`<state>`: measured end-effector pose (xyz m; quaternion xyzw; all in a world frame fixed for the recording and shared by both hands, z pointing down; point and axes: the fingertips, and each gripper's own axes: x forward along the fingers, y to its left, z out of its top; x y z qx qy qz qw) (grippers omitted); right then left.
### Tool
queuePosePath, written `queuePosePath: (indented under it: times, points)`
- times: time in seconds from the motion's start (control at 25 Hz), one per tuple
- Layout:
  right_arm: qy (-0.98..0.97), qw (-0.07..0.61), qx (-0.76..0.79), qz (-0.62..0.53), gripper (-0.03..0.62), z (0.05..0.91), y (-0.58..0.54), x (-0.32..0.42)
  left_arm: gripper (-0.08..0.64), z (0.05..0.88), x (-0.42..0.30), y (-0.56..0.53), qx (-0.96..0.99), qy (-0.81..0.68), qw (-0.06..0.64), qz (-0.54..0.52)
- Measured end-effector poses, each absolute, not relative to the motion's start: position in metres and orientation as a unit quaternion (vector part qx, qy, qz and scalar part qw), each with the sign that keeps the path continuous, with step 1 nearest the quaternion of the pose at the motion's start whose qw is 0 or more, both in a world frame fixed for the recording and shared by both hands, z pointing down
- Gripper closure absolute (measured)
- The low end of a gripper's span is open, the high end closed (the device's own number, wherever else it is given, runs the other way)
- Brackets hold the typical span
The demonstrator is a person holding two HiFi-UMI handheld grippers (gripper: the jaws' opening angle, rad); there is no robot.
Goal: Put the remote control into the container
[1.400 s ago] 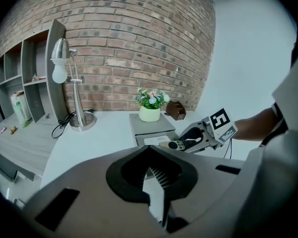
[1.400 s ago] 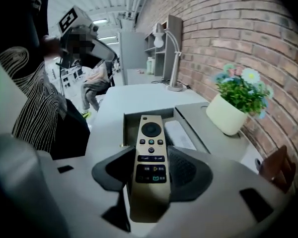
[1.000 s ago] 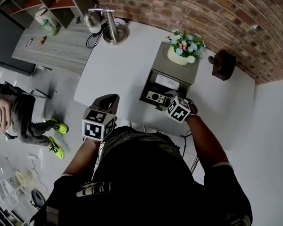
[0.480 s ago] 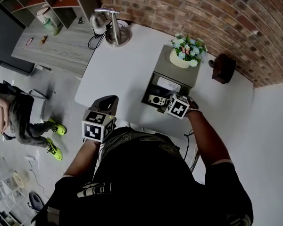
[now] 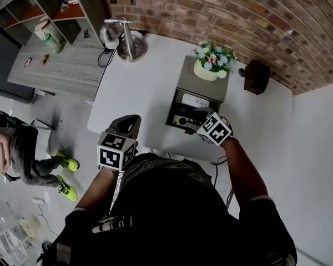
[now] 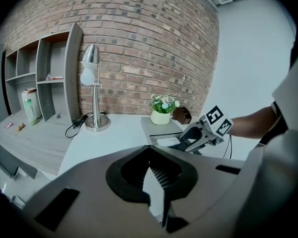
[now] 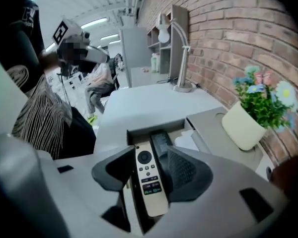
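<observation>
The cream remote control (image 7: 149, 182) lies lengthwise in the open drawer of the grey container (image 7: 203, 120), beside a black remote (image 7: 161, 143). My right gripper (image 7: 151, 152) hangs just above it, its jaws wide open on either side of the remote and not pressing it. The head view shows the remote (image 5: 184, 121) at the drawer's front, the right gripper (image 5: 202, 115) beside it, and the container (image 5: 202, 82) on the white table. My left gripper (image 5: 127, 122) stays at the table's near edge, tips together, holding nothing; its own view shows the left gripper (image 6: 150, 155) and the right gripper (image 6: 188, 135).
A pot of flowers (image 5: 211, 65) stands on the container's lid. A desk lamp (image 5: 125, 37) is at the table's far left and a brown object (image 5: 255, 76) at the far right by the brick wall. A wooden shelf unit (image 5: 61, 60) and a seated person (image 5: 16, 148) are on the left.
My right gripper has lifted slightly and rolled, its marker cube shifting a little right. The remote stays in the drawer. The left gripper has kept still.
</observation>
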<state>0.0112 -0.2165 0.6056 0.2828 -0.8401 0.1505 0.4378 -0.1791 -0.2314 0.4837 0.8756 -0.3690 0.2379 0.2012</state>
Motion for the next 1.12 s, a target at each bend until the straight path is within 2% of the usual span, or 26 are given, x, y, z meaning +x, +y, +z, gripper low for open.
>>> queuePosePath:
  times: [0.12,0.2,0.28,0.32,0.44,0.8,1.12]
  points:
    - [-0.839,0.357,0.366,0.185,0.408,0.576,-0.213,0.009,0.555,0.481,-0.168,-0.23,0.89,-0.339,0.195,0.237]
    - [-0.83,0.298,0.423,0.208,0.468,0.555,-0.209,0.011,0.555,0.48,-0.16,-0.226,0.898,-0.315,0.192,0.24]
    - [-0.817,0.224,0.475,0.239,0.56,0.533,-0.203,0.012,0.555,0.478,-0.152,-0.222,0.907,-0.291,0.186,0.242]
    - [-0.809,0.183,0.497,0.256,0.581,0.522,-0.198,0.012,0.555,0.476,-0.148,-0.221,0.911,-0.28,0.182,0.241]
    - [-0.785,0.095,0.542,0.284,0.583,0.497,-0.183,0.009,0.555,0.472,-0.14,-0.216,0.923,-0.25,0.171,0.237]
    - [-0.733,0.032,0.615,0.289,0.584,0.467,-0.138,0.005,0.555,0.462,-0.118,-0.187,0.944,-0.168,0.161,0.234]
    - [-0.738,0.026,0.624,0.257,0.583,0.455,-0.11,-0.006,0.555,0.455,-0.112,-0.161,0.948,-0.166,0.152,0.226]
